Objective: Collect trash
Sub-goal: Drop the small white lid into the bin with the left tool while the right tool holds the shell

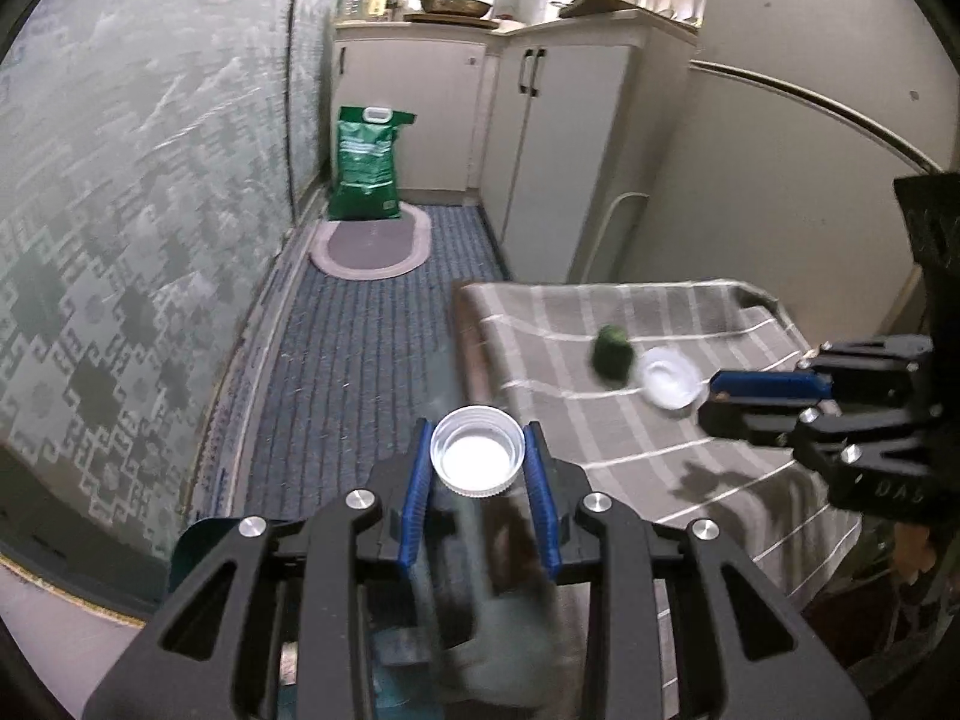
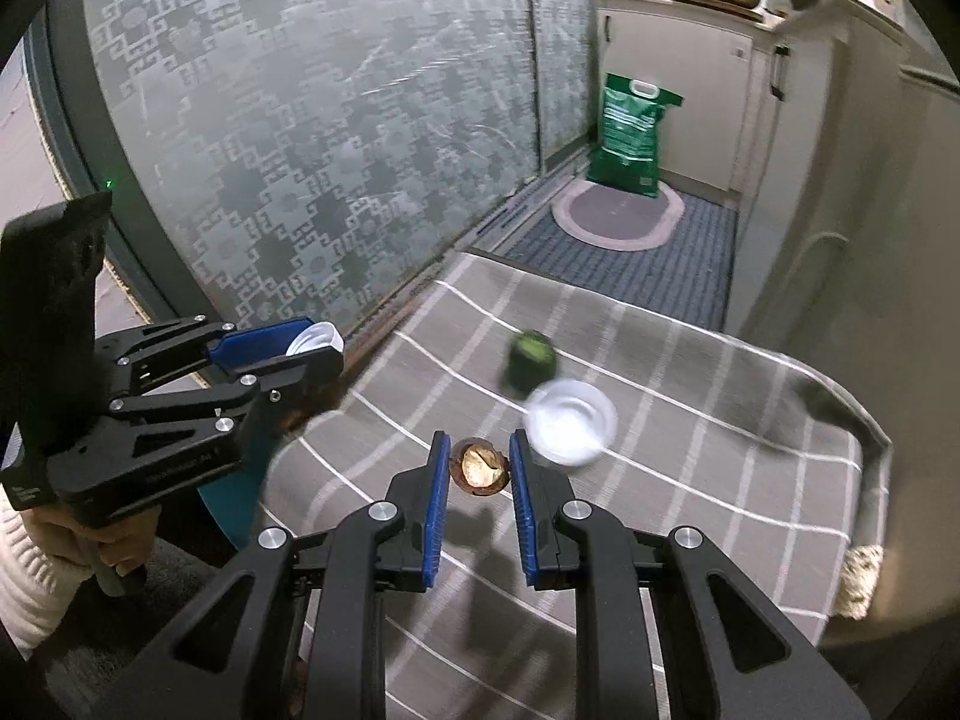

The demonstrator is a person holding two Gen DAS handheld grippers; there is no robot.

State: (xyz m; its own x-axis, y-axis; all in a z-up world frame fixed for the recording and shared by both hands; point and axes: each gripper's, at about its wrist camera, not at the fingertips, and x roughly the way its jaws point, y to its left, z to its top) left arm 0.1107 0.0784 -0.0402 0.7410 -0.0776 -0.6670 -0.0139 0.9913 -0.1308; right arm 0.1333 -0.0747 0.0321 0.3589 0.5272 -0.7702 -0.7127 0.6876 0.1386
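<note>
My left gripper (image 1: 478,461) is closed on a white plastic bottle cap (image 1: 477,457), held open side up, with its ribbed rim pinched between the two blue finger pads (image 1: 415,504). It hangs above the edge of a table draped in a grey checked cloth (image 1: 648,450), over the dark ribbed floor mat (image 1: 366,372) below.

My right gripper (image 2: 479,469) is closed on a brown walnut shell half (image 2: 478,470), hollow side up, gripped between its blue pads (image 2: 435,510) above the same cloth.

Still lying on the cloth, beyond my right fingers, are a small dark green object (image 2: 530,355), too blurred to name, and just beside it a shallow clear plastic lid (image 2: 570,423). The two nearly touch. From the left wrist view they sit near the tip of my right gripper.

In the right wrist view a hand (image 2: 99,546) in a cream knitted sleeve (image 2: 27,588) holds the handle of the left gripper.

To my left runs a frosted glass sliding door (image 2: 288,138) with a geometric pattern. Farther on, a green sack (image 1: 366,165) with a white handle stands on an oval rug (image 1: 371,245) in front of pale kitchen cabinets (image 1: 540,138). A frying pan (image 1: 453,2) sits on the counter above them.
</note>
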